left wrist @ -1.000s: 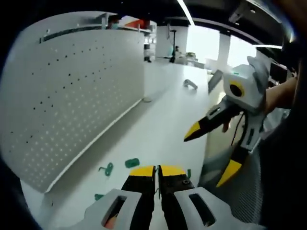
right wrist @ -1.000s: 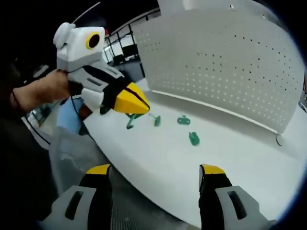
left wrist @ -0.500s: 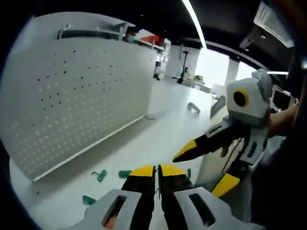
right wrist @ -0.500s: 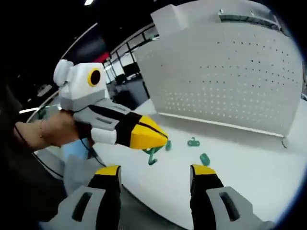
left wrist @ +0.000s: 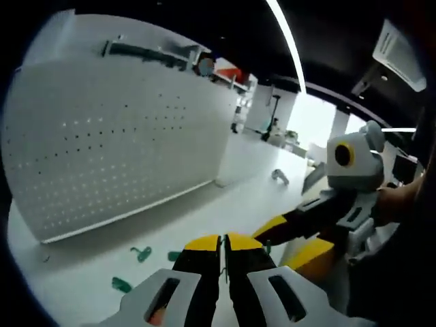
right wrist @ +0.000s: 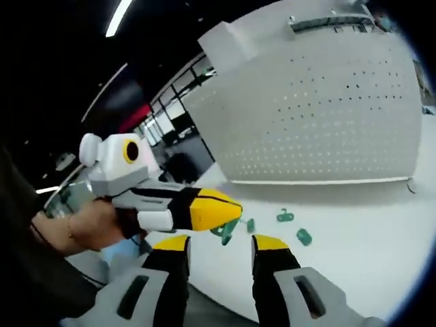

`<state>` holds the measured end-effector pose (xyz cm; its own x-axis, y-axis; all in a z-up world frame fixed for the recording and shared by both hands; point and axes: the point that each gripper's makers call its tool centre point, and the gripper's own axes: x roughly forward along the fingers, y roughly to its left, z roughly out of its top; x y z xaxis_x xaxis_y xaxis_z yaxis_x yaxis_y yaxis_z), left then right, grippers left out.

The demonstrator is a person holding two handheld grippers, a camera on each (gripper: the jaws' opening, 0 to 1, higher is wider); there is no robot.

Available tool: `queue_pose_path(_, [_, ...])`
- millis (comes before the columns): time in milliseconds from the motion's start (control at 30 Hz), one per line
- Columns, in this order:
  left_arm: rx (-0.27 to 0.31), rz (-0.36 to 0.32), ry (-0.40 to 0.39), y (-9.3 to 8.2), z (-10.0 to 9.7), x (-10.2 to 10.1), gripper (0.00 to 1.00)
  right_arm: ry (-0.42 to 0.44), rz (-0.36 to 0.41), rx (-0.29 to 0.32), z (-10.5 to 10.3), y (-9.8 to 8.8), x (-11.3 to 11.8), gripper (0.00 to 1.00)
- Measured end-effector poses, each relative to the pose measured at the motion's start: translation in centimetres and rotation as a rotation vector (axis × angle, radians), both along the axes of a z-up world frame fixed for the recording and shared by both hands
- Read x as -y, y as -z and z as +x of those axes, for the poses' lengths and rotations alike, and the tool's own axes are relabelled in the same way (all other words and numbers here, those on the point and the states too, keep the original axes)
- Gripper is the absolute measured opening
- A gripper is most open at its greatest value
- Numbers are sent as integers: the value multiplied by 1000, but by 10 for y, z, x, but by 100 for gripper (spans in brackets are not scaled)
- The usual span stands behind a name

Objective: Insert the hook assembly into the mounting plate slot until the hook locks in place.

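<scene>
Barely begun: left tongs point(left wrist: 223, 240) pinched on hook point(right wrist: 225, 231), right tongs point(right wrist: 219, 241) parted, pegboard point(left wrist: 109, 143) unfilled.

I count 1 perforated mounting plate point(right wrist: 320, 116), standing upright on 1 white table point(right wrist: 368, 252). In the right gripper view I make out 4 green hooks point(right wrist: 285, 216) lying on the table in front of the plate's foot. In the left gripper view I can pick out 3 of them point(left wrist: 141, 253) for certain; a 4th green bit beside my jaws is too hidden to call. Past the plate's far end I see 1 small grey part point(left wrist: 280, 177). I count 2 grippers: 1 left gripper point(left wrist: 223, 244) and 1 right gripper point(right wrist: 221, 242).
</scene>
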<state>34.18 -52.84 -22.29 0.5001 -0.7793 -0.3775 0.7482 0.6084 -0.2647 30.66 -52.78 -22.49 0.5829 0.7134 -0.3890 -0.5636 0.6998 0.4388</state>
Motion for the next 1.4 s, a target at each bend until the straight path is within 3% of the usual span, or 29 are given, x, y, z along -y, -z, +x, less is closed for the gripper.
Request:
queue_pose_path(267, [31,-41,-29,-8,-1,0,2,16,24,0,2,-5,0,29])
queue_pose_path(567, [14,-130,-76,-17,2,-2,2,26,85,-23,3,-11,-3,26])
queue_pose_path(667, [30,-127,-87,-19,3,-5,2,28,79,6,4,-17,-2,24])
queue_pose_path(767, [19,-184,-103,-26,4,-6,2,33,90,12,6,-20,-1,23])
queue_pose_path(933, [12,-193,-106,-27,3,-7,2,67,138,-5,9,-23,2,20])
queue_pose_path(1133, [-2,-209,-105,-29,2,-4,2,71,134,-15,10,-20,2,15])
queue_pose_path(1400, [-5,-210,-107,-28,1,-6,2,66,117,25,11,-24,0,10])
